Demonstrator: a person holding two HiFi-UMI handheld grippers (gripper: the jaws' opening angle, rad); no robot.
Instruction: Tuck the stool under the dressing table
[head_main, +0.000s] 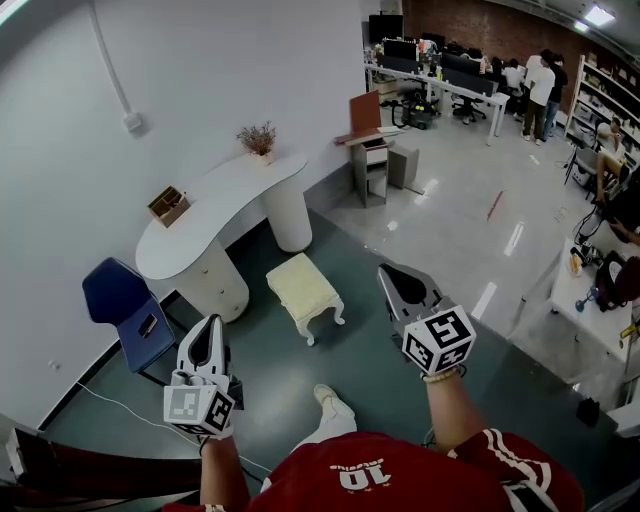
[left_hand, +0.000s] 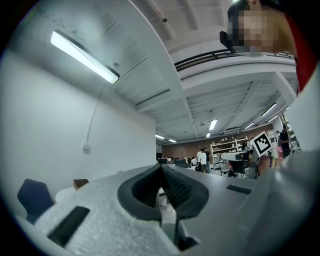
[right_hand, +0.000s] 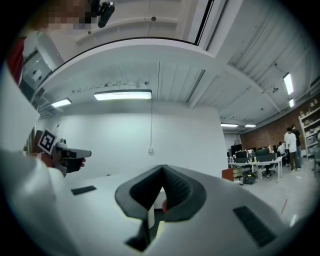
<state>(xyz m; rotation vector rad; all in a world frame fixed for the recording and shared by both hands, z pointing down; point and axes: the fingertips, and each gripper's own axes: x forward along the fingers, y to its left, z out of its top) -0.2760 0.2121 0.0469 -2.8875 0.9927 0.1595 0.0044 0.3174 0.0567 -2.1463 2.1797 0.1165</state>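
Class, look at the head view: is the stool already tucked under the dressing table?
No, the stool stands out in the open, clear of the table top.

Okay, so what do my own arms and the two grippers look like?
Both the left gripper and right gripper have pale grey, wedge-shaped shells with dark ribbed fingers, each carrying a white cube printed with black square markers. The red shirt has white stripes on its short right sleeve.
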